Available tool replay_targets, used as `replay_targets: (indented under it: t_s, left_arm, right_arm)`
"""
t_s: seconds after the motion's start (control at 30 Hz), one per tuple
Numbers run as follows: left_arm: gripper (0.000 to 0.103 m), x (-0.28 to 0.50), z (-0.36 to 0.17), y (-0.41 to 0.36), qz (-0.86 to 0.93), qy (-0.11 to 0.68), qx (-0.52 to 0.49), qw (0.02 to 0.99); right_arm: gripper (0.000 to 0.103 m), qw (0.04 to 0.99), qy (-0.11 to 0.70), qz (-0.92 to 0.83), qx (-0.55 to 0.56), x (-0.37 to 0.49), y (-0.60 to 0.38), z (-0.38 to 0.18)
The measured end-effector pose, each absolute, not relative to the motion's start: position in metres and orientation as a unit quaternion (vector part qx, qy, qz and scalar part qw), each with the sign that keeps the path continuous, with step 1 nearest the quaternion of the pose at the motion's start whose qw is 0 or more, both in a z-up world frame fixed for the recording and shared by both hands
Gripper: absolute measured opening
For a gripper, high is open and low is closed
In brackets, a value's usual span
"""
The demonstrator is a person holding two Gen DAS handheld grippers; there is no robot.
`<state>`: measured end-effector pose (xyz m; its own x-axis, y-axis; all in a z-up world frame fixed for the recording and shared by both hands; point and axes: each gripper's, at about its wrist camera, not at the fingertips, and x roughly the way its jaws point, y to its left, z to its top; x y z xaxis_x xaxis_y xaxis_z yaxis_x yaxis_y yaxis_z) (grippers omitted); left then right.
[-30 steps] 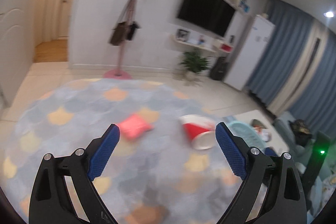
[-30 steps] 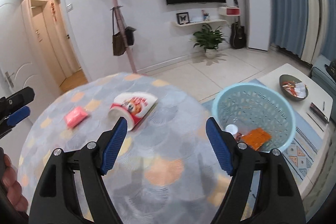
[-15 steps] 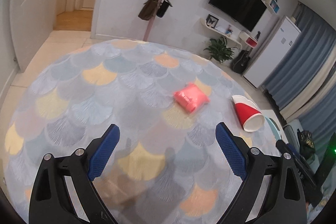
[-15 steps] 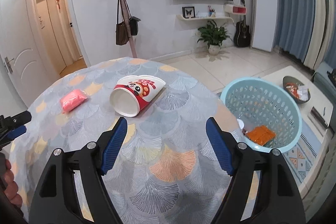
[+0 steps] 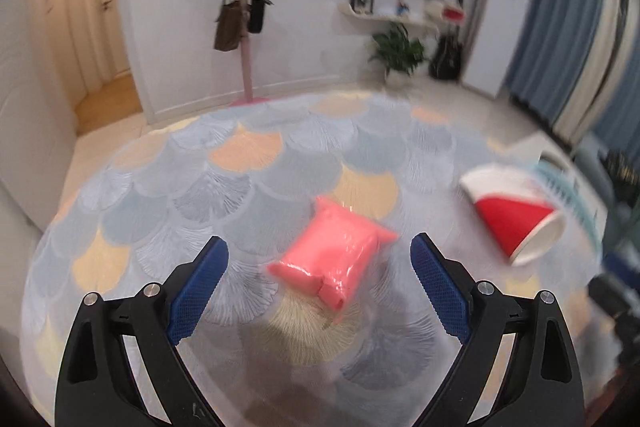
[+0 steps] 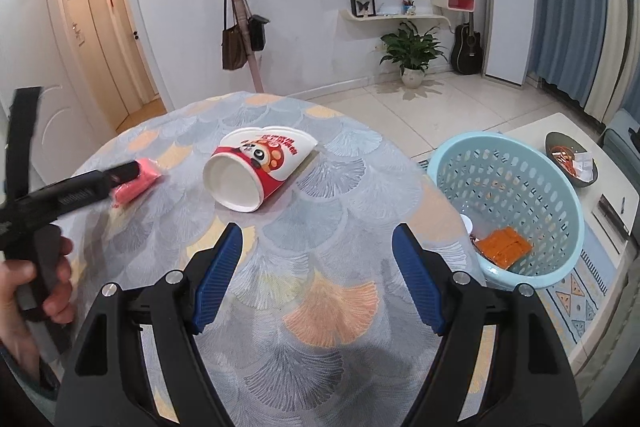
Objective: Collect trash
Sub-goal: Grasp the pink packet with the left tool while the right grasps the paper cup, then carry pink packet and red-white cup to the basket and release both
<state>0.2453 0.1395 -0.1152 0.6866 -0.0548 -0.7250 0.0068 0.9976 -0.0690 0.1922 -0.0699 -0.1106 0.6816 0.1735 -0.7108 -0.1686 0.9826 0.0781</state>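
A pink plastic packet [image 5: 334, 253] lies on the round table's patterned cloth [image 5: 240, 187]. My left gripper [image 5: 318, 285] is open and empty, with the packet lying between and just ahead of its blue fingers. A red and white paper cup [image 5: 514, 215] lies on its side to the right. In the right wrist view the cup [image 6: 258, 171] lies ahead of my open, empty right gripper [image 6: 316, 275]. The packet [image 6: 136, 183] shows at the left, partly behind the left gripper's body [image 6: 68, 193]. A light blue basket [image 6: 508, 203] stands right of the table.
The basket holds an orange packet [image 6: 504, 247] and a small white item. A low white table [image 6: 580, 163] with a dark bowl stands behind the basket. A pink coat stand [image 6: 240, 7] with bags, a plant [image 6: 412, 55] and a guitar stand by the far wall.
My left gripper has moved forward and down to the pink packet, which now lies between its fingers. My right gripper has moved a little closer to the cup. Both stay open.
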Motion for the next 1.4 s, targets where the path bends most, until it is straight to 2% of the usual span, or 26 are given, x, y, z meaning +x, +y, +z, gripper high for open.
replay_targets:
  t_s: [0.13, 0.2, 0.23, 0.27, 0.3, 0.37, 0.7, 0.87, 0.93, 1.4]
  left_arm:
    - [0.088, 0.242, -0.11, 0.138, -0.04, 0.381, -0.025, 0.923]
    - [0.071, 0.244, -0.114, 0.136, -0.052, 0.391, -0.022, 0.919]
    - [0.055, 0.244, -0.116, 0.134, -0.057, 0.398, -0.021, 0.915]
    - [0.048, 0.244, -0.117, 0.134, -0.061, 0.403, -0.023, 0.913]
    - [0.048, 0.244, -0.117, 0.134, -0.06, 0.402, -0.022, 0.914]
    - [0.04, 0.241, -0.115, 0.135, -0.059, 0.396, -0.024, 0.916]
    - [0.039, 0.231, -0.108, 0.143, -0.052, 0.37, -0.052, 0.926]
    - [0.039, 0.232, -0.108, 0.138, -0.049, 0.373, -0.043, 0.926]
    - [0.039, 0.231, -0.108, 0.139, -0.048, 0.371, -0.045, 0.926]
    - [0.038, 0.221, -0.102, 0.133, -0.042, 0.36, -0.043, 0.931]
  right_arm:
    - [0.073, 0.896, 0.425, 0.126, 0.03, 0.209, -0.063, -0.106]
    - [0.074, 0.892, 0.429, 0.135, 0.038, 0.218, -0.057, -0.099]
    - [0.074, 0.892, 0.429, 0.137, 0.038, 0.223, -0.053, -0.096]
    - [0.074, 0.892, 0.429, 0.136, 0.036, 0.226, -0.048, -0.094]
    - [0.074, 0.893, 0.429, 0.133, 0.031, 0.229, -0.044, -0.092]
    - [0.074, 0.895, 0.428, 0.126, 0.025, 0.236, -0.034, -0.092]
    - [0.073, 0.896, 0.435, 0.089, 0.019, 0.262, -0.009, -0.127]
    - [0.073, 0.899, 0.432, 0.072, 0.028, 0.264, -0.014, -0.129]
    - [0.067, 0.898, 0.433, 0.075, 0.032, 0.265, -0.015, -0.13]
    - [0.066, 0.923, 0.373, 0.082, 0.042, 0.221, -0.034, -0.106]
